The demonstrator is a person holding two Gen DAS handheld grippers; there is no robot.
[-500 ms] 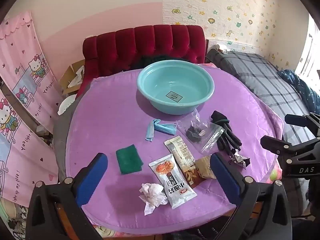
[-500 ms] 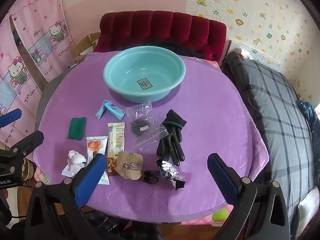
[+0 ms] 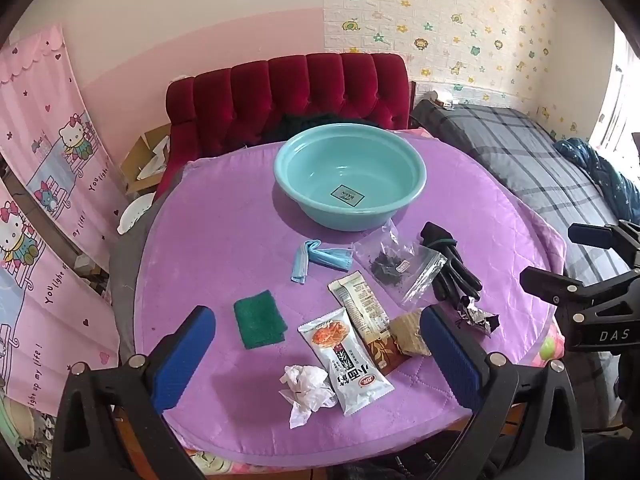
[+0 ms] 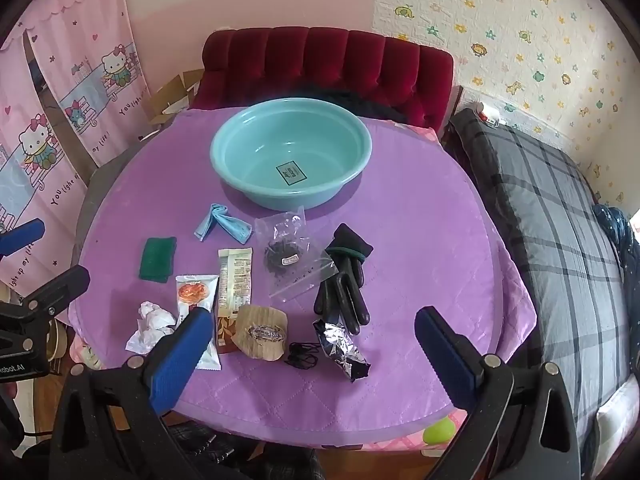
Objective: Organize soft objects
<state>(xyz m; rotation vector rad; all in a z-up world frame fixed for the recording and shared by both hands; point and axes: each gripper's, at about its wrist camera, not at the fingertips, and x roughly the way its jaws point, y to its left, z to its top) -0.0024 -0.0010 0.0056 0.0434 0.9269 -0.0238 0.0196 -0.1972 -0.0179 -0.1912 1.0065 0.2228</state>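
From your left wrist view, your left tongs (image 3: 316, 354) gape empty above the crumpled tissue (image 3: 306, 392) near the surface's (image 3: 224, 232) front edge. From your right wrist view, your right tongs (image 4: 312, 346) stand wide, empty, over the black glove (image 4: 344, 280).

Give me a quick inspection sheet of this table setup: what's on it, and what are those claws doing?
Surface: round table under a purple quilted cover.
Job's things: empty teal basin at the back; in front of it a blue face mask, green cloth, black gloves, crumpled tissue.
Clutter: snack packets, clear bag, foil wrapper, brown wrapper.
Claws: left claw and right claw both open, holding nothing, above the near edge.
Cables: a small black cord loop on the cover.
Surroundings: red chair, plaid bed, pink curtain.
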